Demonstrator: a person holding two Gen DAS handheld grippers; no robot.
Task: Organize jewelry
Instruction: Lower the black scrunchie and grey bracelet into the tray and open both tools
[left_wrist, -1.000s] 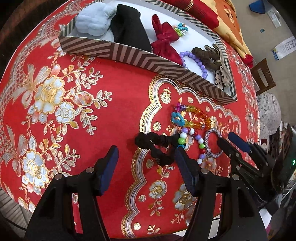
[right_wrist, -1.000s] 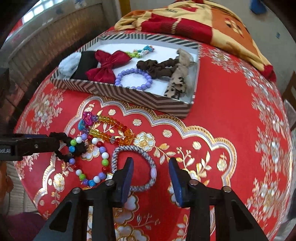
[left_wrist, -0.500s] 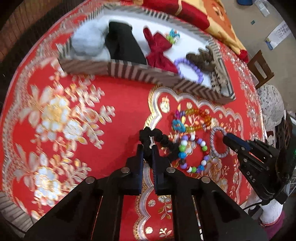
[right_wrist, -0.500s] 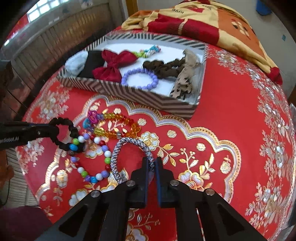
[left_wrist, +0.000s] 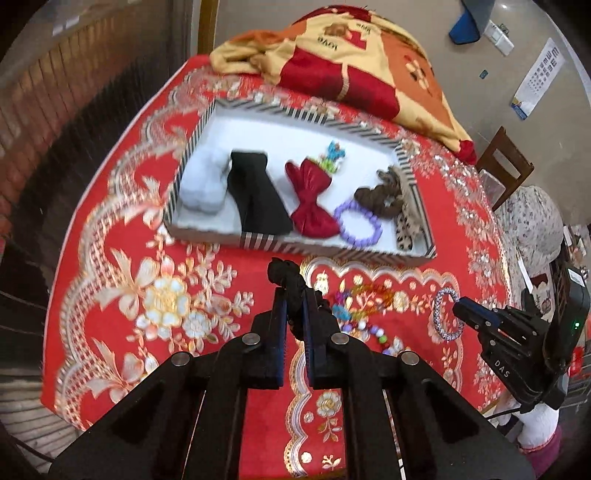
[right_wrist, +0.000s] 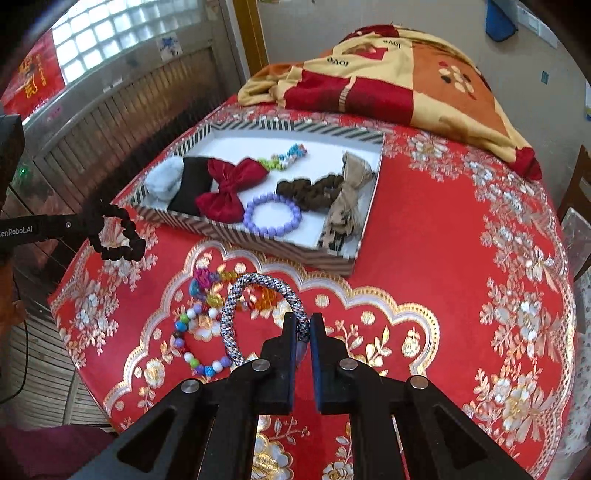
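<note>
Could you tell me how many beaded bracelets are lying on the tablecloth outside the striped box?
2: an amber-orange beaded bracelet with pink and teal knots, just in front of the striped box, and a multicolour beaded bracelet nearer the camera. The lifted braided bracelet partly covers both.

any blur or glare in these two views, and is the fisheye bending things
Left wrist view: motion blur smears the striped box rim and tablecloth pattern. Right wrist view: sharper, glass-block window blown out. Both views: edges curve, dark corners.
</note>
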